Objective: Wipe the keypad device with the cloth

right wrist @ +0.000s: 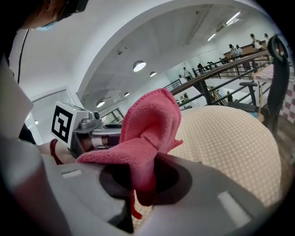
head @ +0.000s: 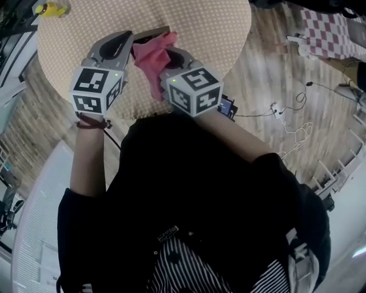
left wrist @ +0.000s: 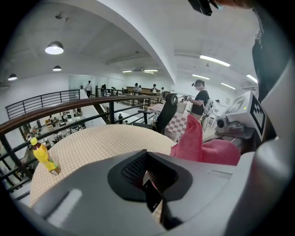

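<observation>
Both grippers are held close together over the near part of a round table (head: 229, 34) with a beige dotted cover. In the head view my left gripper (head: 129, 40) is shut on a thin dark keypad device (head: 151, 32). Seen edge-on in the left gripper view, the keypad device (left wrist: 152, 193) sits between the jaws of the left gripper (left wrist: 150, 184). My right gripper (head: 173, 55) is shut on a pink cloth (head: 151, 60). The cloth (right wrist: 145, 138) bunches up above the jaws of the right gripper (right wrist: 140, 184) and lies right beside the device. The keypad face is hidden.
A yellow bottle (head: 50, 8) stands at the table's far left edge; the left gripper view shows the bottle (left wrist: 44, 156) too. A checked cloth (head: 329, 28) and cables (head: 286, 117) lie on the wooden floor to the right. A dark chair (left wrist: 166, 113) and a railing stand beyond the table.
</observation>
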Demonstrator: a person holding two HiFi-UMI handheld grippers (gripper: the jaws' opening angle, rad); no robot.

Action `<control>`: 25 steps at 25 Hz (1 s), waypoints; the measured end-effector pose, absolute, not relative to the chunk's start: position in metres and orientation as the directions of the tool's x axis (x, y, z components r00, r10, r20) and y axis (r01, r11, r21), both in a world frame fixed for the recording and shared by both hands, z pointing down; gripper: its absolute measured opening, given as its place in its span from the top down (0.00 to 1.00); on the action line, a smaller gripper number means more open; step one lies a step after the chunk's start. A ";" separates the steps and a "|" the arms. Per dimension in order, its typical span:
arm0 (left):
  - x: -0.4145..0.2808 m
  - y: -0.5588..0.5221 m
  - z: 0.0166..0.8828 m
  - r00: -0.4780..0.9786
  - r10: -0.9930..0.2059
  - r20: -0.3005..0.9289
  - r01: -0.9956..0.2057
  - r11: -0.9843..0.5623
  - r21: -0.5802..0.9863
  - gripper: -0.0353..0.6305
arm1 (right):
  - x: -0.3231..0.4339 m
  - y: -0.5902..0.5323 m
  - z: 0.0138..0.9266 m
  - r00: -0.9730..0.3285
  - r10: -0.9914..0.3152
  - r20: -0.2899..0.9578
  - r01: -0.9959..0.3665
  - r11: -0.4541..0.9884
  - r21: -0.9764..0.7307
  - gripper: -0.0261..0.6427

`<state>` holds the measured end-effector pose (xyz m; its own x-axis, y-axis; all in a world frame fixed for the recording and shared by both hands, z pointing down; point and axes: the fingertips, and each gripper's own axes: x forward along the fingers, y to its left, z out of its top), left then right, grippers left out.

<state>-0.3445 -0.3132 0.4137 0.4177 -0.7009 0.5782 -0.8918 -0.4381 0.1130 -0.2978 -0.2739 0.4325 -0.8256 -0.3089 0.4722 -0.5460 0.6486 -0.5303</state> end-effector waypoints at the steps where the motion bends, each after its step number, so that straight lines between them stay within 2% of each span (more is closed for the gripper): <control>1: -0.344 -0.315 0.422 0.421 -0.684 0.595 -0.885 -0.453 0.106 0.97 | -0.298 -0.274 0.440 -0.821 -0.308 0.480 -0.552 0.641 -0.533 0.86; 9: -0.340 -0.333 0.480 0.446 -0.564 0.695 -0.832 -0.548 0.088 0.96 | -0.311 -0.281 0.477 -0.802 -0.302 0.516 -0.579 0.606 -0.545 0.86; 18: -0.333 -0.349 0.540 0.501 -0.362 0.786 -0.757 -0.623 0.196 0.96 | -0.313 -0.298 0.527 -0.755 -0.280 0.593 -0.631 0.556 -0.542 0.86; 25: -0.323 -0.363 0.558 0.478 -0.300 0.826 -0.660 -0.742 0.113 0.95 | -0.328 -0.284 0.576 -0.733 -0.181 0.655 -0.634 0.531 -0.562 0.86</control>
